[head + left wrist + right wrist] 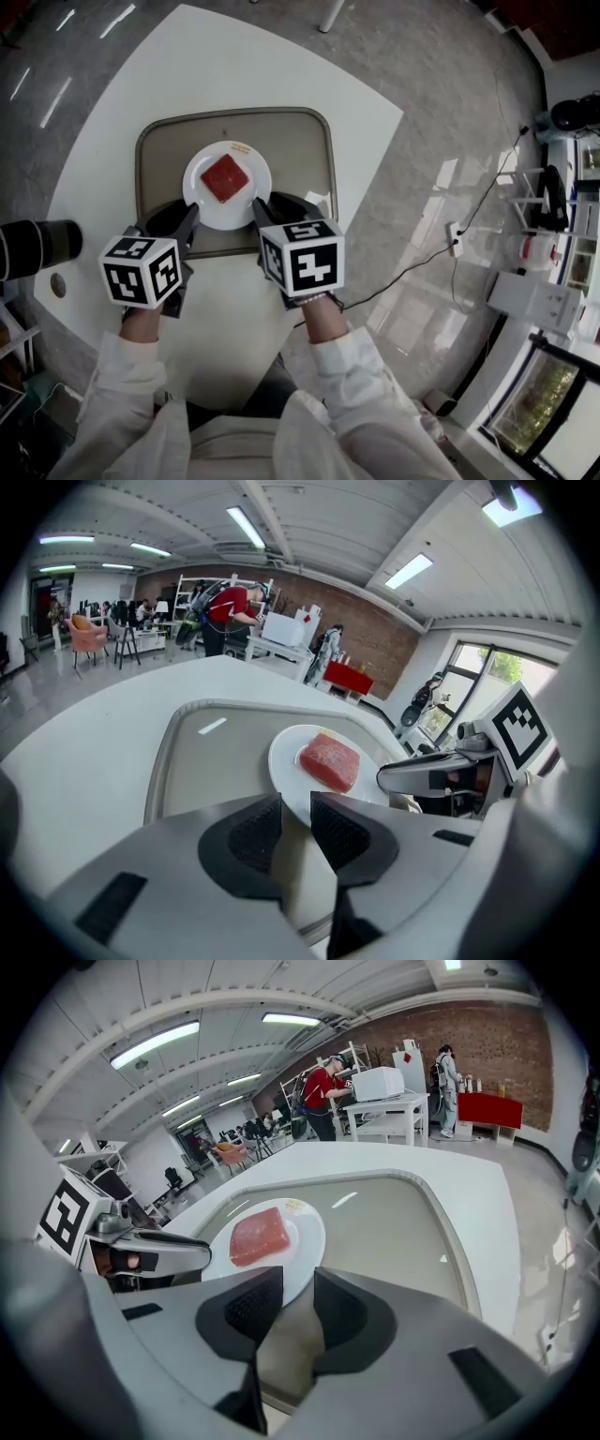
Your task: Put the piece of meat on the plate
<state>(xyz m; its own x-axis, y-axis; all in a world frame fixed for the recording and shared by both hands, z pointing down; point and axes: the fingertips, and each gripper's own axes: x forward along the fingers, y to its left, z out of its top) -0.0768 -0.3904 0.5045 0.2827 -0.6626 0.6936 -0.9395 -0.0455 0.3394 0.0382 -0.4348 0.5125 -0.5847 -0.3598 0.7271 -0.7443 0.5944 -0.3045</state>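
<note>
White table (234, 56), tray (159, 150): meat (226, 178) on plate (255, 200), just beyond left tool (295, 822) and right tool (298, 1297); both narrowly parted, empty.

No words, numbers or brand names can be read anywhere. The only signs are black-and-white square markers on the cube (141, 270) of the left gripper (178, 217) and the cube (302, 256) of the right gripper (277, 208).

Bare tray (302, 155) flanking plate (198, 190), open table (234, 66) beyond

a beige tray (159, 173) sits on a white table (216, 66); a black cable (410, 269) crosses the grey floor (422, 141).
</note>
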